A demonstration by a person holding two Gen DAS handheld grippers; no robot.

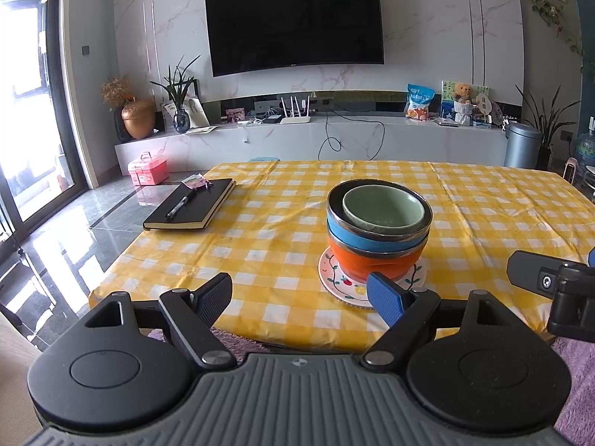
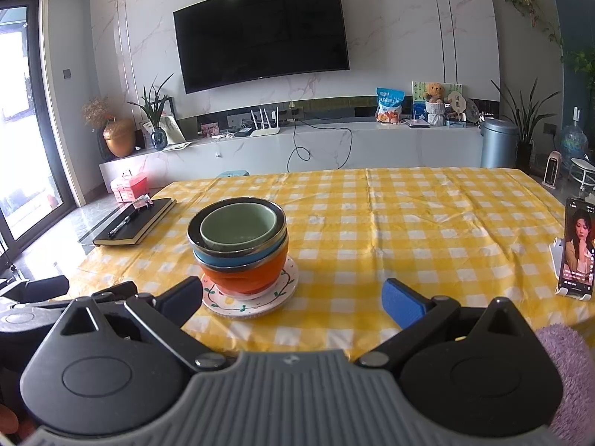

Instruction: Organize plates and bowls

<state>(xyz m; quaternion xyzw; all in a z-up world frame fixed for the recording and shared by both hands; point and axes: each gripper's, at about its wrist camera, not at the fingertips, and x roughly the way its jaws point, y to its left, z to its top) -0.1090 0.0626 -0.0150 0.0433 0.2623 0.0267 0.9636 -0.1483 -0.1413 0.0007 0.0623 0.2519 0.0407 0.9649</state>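
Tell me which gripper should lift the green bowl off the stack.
Probably left. The green bowl sits just beyond the left gripper, near its blue fingertip. The right gripper, also open, has the stack off toward its left side.

Nothing here is proving readable; the phone (image 2: pixel 578 247) standing at the counter's right edge is showing lines of caption too small to make out; the blue snack bag (image 1: pixel 420 101) on the TV shelf is carrying print that is blurring away; the pink box (image 1: pixel 147 173) on the floor likewise.
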